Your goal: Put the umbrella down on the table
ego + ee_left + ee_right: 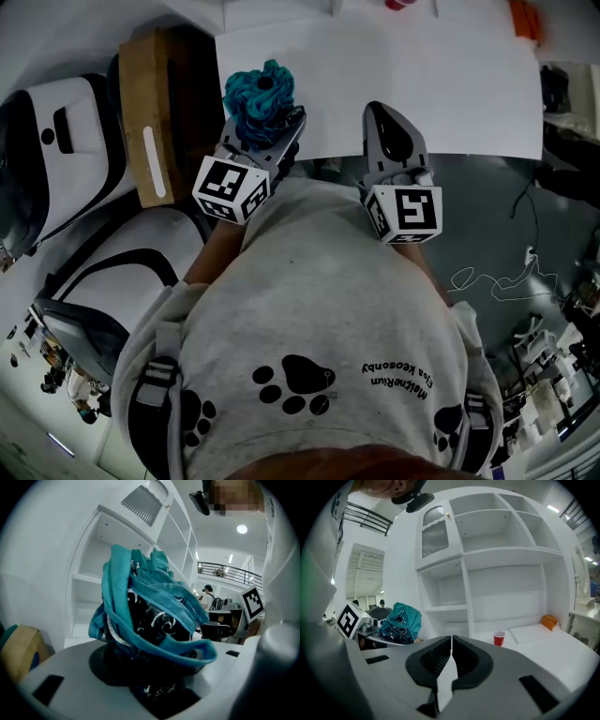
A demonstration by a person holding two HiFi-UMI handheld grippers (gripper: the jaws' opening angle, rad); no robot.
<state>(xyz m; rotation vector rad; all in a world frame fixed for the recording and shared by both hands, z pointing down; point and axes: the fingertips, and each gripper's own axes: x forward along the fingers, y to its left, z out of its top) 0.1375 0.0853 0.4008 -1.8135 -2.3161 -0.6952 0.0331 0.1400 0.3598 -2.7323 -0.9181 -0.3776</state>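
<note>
A folded teal and black patterned umbrella (259, 94) sticks up from my left gripper (272, 117), whose jaws are shut on its lower part. It hangs over the near left corner of the white table (422, 84). In the left gripper view the umbrella (150, 616) fills the middle, bunched between the jaws of the left gripper (154, 677). My right gripper (384, 117) is just to the right, over the table's near edge, shut and empty. In the right gripper view, the right gripper (451, 656) has its pads together, and the umbrella (401, 623) shows off to the left.
A cardboard box (155, 112) and white bags (56, 159) stand left of the table. A red cup (499, 638) and an orange object (550, 620) sit at the table's far side, before white shelves (501, 555). Cables (497, 281) lie on the floor at right.
</note>
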